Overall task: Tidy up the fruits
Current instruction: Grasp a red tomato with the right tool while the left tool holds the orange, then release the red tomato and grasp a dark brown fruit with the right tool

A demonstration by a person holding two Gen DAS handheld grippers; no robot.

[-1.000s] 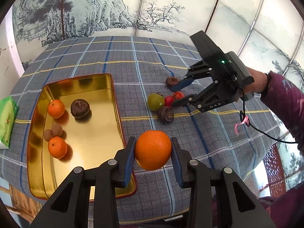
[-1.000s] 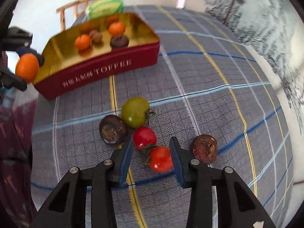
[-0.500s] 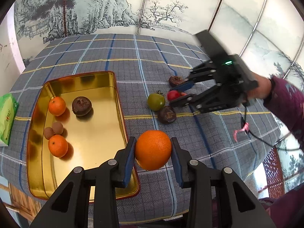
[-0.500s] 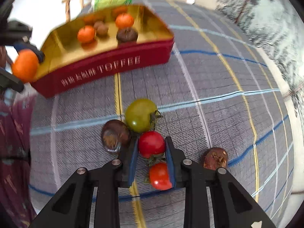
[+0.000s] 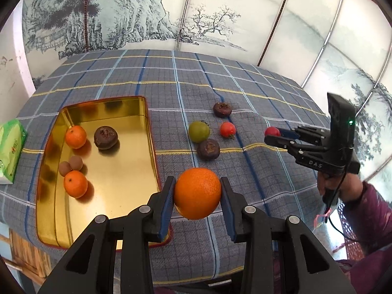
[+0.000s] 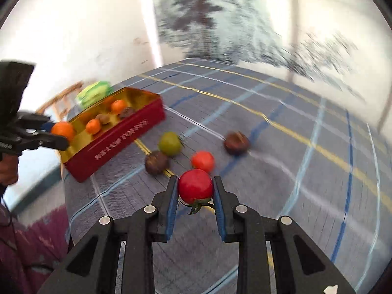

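- Up close in the left wrist view, the left gripper (image 5: 198, 197) is clamped on a large orange (image 5: 197, 193), one blue pad pressing each flank of the fruit.
- That orange hangs above the plaid tablecloth (image 5: 171, 80), just beside the near right corner of the gold tin (image 5: 147, 132).
- Inside the tin lie two small mandarins (image 5: 75, 137), a dark brown wrinkled fruit (image 5: 106, 137) and two small tan round fruits (image 5: 70, 166) touching each other.
- Beyond the held orange, loose on the cloth, sit a green tomato (image 5: 199, 131), a red tomato (image 5: 227, 129) and two more dark brown fruits (image 5: 208, 149), one just beside the green tomato, the other farther back.
- At the right, the right gripper (image 5: 272, 135) is closed on a small red tomato (image 5: 272, 131), raised clear of the cloth, with a hand (image 5: 339, 183) in a maroon sleeve under it.
- A green packet (image 5: 11, 147) lies at the left table edge.
- Next, in the blurred right wrist view, the right gripper (image 6: 195, 191) pinches the red tomato (image 6: 195, 186) between its blue pads, green stalk pointing down.
- Just past the fingertips a second red tomato (image 6: 202, 161) rests on the cloth, with the green tomato (image 6: 169, 143) and a brown fruit (image 6: 156, 162) to its left and another brown fruit (image 6: 236, 142) to its right.
- Farther left stands the tin, red-walled (image 6: 122, 139) from this side, and the left gripper (image 6: 58, 132) holds the orange (image 6: 62, 130) at its near corner.
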